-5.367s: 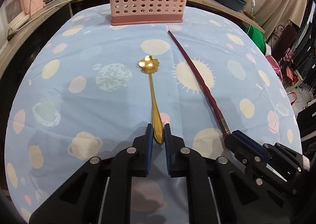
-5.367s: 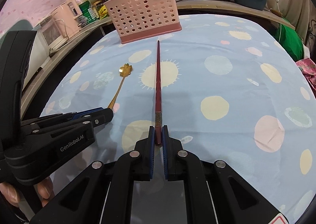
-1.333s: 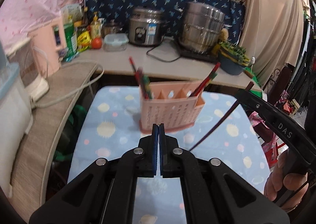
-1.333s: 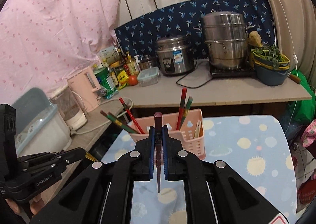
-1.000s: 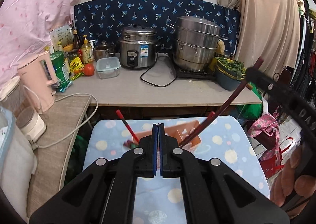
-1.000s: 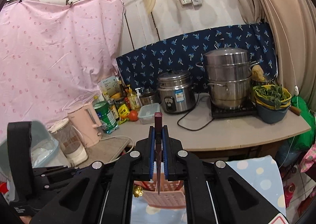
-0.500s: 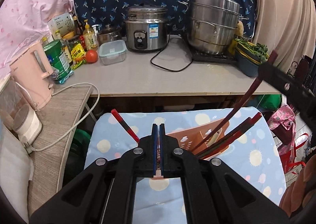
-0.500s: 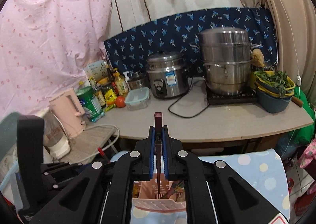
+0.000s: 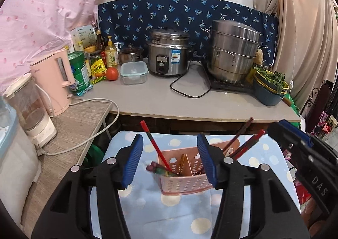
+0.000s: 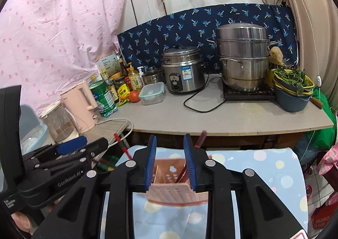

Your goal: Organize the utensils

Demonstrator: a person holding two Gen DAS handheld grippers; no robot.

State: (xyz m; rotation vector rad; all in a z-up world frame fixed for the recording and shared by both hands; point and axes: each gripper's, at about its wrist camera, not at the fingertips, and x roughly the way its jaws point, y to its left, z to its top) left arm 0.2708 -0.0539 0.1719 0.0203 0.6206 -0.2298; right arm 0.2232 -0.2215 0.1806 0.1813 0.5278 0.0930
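A pink perforated utensil basket (image 9: 186, 182) stands on the blue spotted tablecloth (image 9: 169, 213). In it stand a gold spoon (image 9: 183, 165), a red chopstick (image 9: 154, 146) on the left and dark red chopsticks (image 9: 243, 139) on the right. My left gripper (image 9: 170, 161) is open and empty above the basket. My right gripper (image 10: 170, 163) is open and empty above the same basket (image 10: 169, 190); a dark red chopstick (image 10: 199, 139) stands in it just right of the fingers. The right gripper shows in the left wrist view (image 9: 295, 139), and the left gripper shows in the right wrist view (image 10: 74, 146).
Behind the table runs a grey counter (image 9: 190, 99) with a rice cooker (image 9: 168, 57), a steel steamer pot (image 9: 232, 51), a lidded box (image 9: 134, 73), bottles, a pink kettle (image 9: 55, 83) and bowls of greens (image 9: 270, 89). A cable (image 9: 93, 133) hangs at the left.
Both grippers have opened. The gold spoon and the dark red chopstick have been let go and now stand in the basket. Both grippers sit a little higher.
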